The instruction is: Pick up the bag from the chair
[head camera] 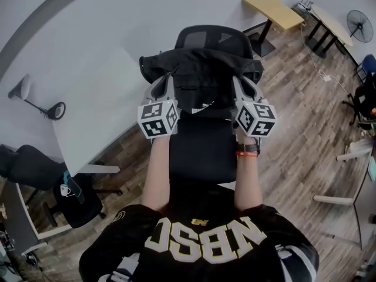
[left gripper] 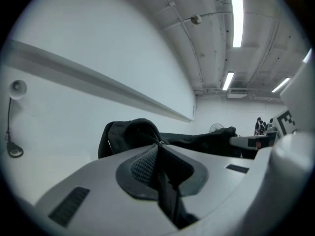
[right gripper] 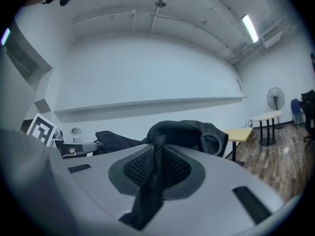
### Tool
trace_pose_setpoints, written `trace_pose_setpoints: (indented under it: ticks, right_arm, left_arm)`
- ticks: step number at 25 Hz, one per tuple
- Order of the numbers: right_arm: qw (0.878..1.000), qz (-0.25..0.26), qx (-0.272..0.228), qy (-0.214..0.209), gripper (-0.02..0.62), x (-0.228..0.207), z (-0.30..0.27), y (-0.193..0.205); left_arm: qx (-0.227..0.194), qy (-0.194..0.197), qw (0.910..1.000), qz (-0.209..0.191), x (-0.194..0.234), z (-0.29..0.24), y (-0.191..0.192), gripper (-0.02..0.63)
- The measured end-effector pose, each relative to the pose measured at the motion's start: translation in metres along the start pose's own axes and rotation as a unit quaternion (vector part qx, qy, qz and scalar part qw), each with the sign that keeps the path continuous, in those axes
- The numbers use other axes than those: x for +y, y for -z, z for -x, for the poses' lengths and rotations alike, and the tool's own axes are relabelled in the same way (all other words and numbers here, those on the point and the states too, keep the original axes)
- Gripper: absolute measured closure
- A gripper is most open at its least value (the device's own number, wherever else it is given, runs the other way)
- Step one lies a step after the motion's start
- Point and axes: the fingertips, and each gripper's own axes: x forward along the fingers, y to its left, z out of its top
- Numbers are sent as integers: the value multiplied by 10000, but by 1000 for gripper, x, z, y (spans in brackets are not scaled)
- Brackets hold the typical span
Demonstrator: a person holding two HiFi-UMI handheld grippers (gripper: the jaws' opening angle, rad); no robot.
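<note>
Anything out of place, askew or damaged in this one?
Nothing stands out. The black bag is held over the chair between the left gripper and the right gripper, each with its jaws shut on the bag's fabric. No damage shows.

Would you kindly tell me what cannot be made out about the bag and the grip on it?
- Head view: the bag hides the space between itself and the chair, so whether it hangs clear is uncertain.
- Left gripper view: the body of the left gripper hides the bag's underside, and which part it pinches is unidentifiable.
- Right gripper view: the right gripper hides likewise.
</note>
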Motion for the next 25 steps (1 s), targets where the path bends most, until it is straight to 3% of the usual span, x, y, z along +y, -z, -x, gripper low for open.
trace_pose_setpoints:
  ticks: [6,19,25]
  right_arm:
    - [9989,356,-297,81,540,3,0,-33]
    - [9985,503,-205,66,538,11,1,-31]
    - [9988,438,-184,101,538,2,16,-28]
  left_arm:
    - [-354,186,9987,-328,-12,-4,-38,569]
    - [-315,255,9981,-463,-15,-5,-36,569]
    - [-299,589,9960,-594,-40,-3,-31,569]
